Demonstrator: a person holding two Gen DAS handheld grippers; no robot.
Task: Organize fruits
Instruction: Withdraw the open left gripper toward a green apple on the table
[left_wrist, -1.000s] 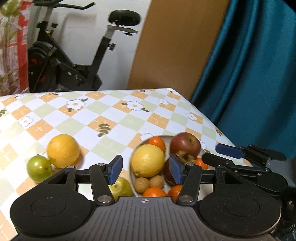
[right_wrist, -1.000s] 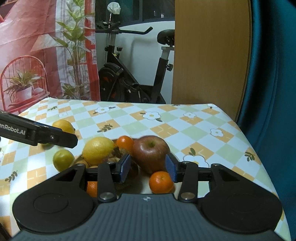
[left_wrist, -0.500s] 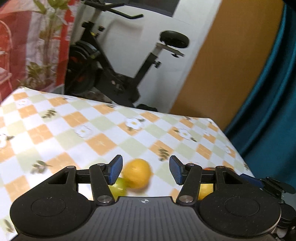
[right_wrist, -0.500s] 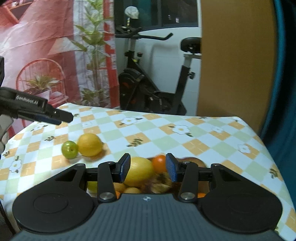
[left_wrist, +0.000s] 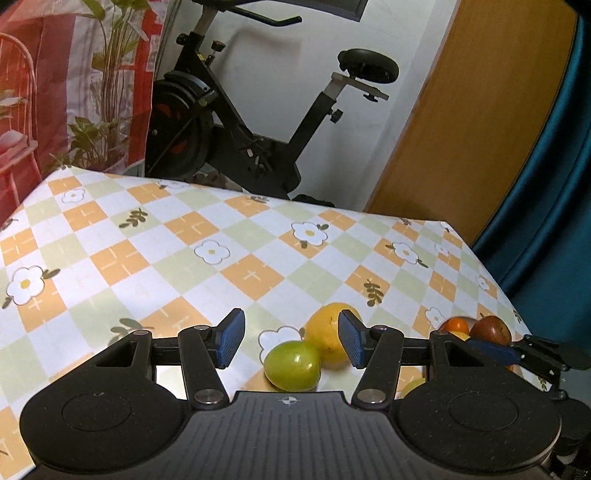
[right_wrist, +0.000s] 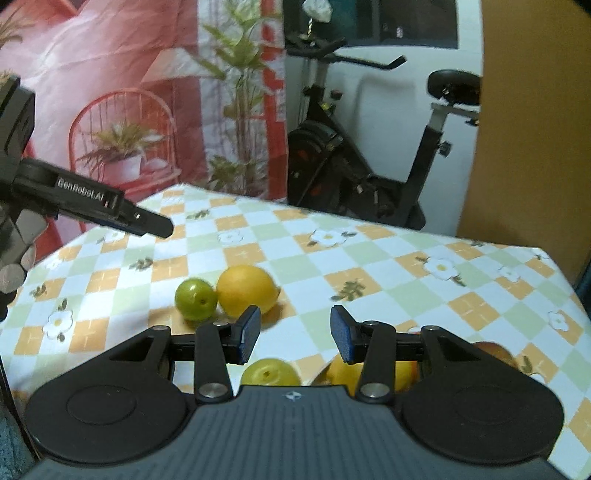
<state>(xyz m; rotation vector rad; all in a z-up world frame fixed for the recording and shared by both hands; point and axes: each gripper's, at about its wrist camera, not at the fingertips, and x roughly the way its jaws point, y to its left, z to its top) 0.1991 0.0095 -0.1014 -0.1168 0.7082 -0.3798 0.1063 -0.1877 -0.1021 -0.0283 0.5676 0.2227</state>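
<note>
On the checked bench (right_wrist: 369, 258), one green fruit (right_wrist: 195, 298) touches one yellow citrus (right_wrist: 246, 290) at centre left of the right wrist view. One yellow-green fruit (right_wrist: 271, 373) lies lower centre. Left gripper (left_wrist: 291, 338) and right gripper (right_wrist: 294, 332) both have fingers apart, empty.

1. The left gripper (left_wrist: 289, 335) is built from black plastic, with blue ribbed pads (left_wrist: 231, 336).
2. Silver pivot screws (left_wrist: 207, 396) are seen.
3. White "GenRobot.AI" lettering is printed along one finger (right_wrist: 110, 206).
</note>
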